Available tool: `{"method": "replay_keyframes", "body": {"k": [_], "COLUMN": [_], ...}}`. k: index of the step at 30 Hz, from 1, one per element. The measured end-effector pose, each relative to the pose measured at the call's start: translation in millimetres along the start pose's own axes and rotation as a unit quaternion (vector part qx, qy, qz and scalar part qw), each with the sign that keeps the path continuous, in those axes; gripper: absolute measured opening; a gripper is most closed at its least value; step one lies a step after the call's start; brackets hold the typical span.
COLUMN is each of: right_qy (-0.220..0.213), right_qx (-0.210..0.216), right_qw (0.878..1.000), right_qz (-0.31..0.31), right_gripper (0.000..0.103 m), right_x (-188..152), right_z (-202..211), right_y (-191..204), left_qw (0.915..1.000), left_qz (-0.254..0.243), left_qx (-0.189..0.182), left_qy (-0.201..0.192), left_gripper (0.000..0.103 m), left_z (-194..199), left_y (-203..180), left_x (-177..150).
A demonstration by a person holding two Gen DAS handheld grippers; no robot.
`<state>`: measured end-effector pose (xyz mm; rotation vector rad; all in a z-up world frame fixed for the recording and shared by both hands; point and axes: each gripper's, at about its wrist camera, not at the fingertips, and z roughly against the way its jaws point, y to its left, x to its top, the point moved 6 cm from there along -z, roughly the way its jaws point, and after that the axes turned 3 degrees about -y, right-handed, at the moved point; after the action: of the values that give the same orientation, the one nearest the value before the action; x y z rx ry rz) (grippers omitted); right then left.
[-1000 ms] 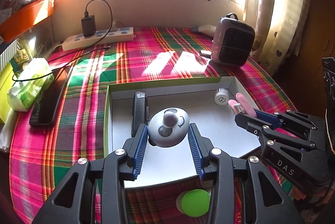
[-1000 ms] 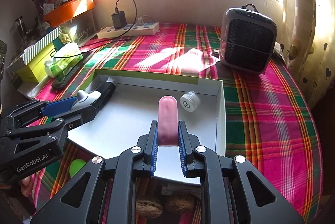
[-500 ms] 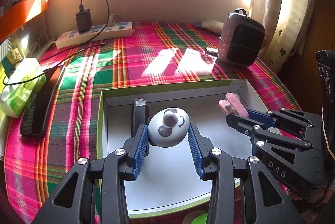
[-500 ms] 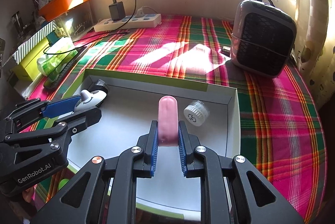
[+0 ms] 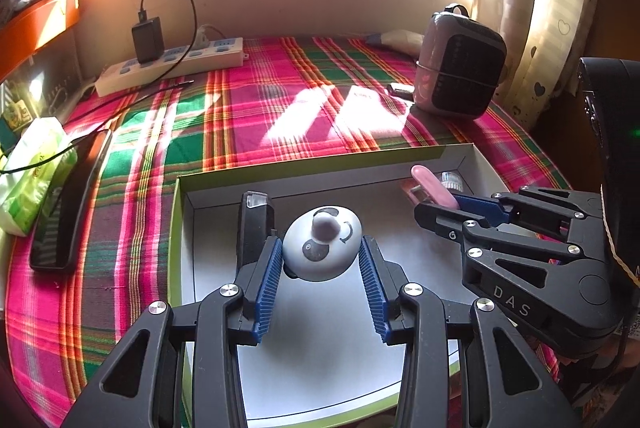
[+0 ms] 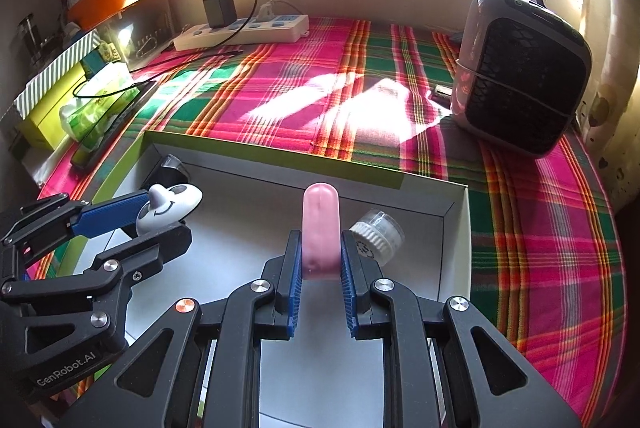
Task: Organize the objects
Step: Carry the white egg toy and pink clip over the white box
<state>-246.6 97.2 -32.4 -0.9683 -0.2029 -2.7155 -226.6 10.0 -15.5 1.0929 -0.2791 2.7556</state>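
A plaid cloth (image 6: 280, 100) in pink, green and orange covers the desk. On it, toward the near edge, lies a shallow open box (image 5: 320, 170) with a green rim and a pale floor. At the far right corner of the desk stands a grey fan heater (image 6: 524, 72); along the far edge lies a white power strip (image 6: 244, 32) with a black charger (image 6: 218, 8) plugged in. Near the left edge a dark phone (image 5: 68, 204) lies beside a green tissue pack (image 5: 32, 168).

Inside the box, the left gripper (image 5: 320, 252) clasps a white panda-faced round toy (image 5: 322, 244) above the floor, with a black clip-like object (image 5: 256, 224) just beside it by the left wall. The right gripper (image 6: 320, 260) is clenched on a pink capsule-shaped case (image 6: 320, 224), with a small clear-and-white capped jar (image 6: 378, 234) right next to it in the box's far right corner.
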Motion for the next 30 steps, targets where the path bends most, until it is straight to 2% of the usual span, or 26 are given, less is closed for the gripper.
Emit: {"method": "replay_keyframes", "body": {"k": [30], "right_qy": [0.001], "right_qx": [-0.003], "right_qw": [1.0], "right_qz": [0.005], "right_gripper": [0.019], "right_x": [-1.2], "right_z": [-8.0], "right_y": [-3.4], "left_qw": [0.9993], "left_qz": [-0.024], "left_qx": [0.015], "left_qy": [0.025], "left_gripper": [0.038], "left_z": [-19.0], "left_y": [-8.8], "left_x": [-3.3]}}
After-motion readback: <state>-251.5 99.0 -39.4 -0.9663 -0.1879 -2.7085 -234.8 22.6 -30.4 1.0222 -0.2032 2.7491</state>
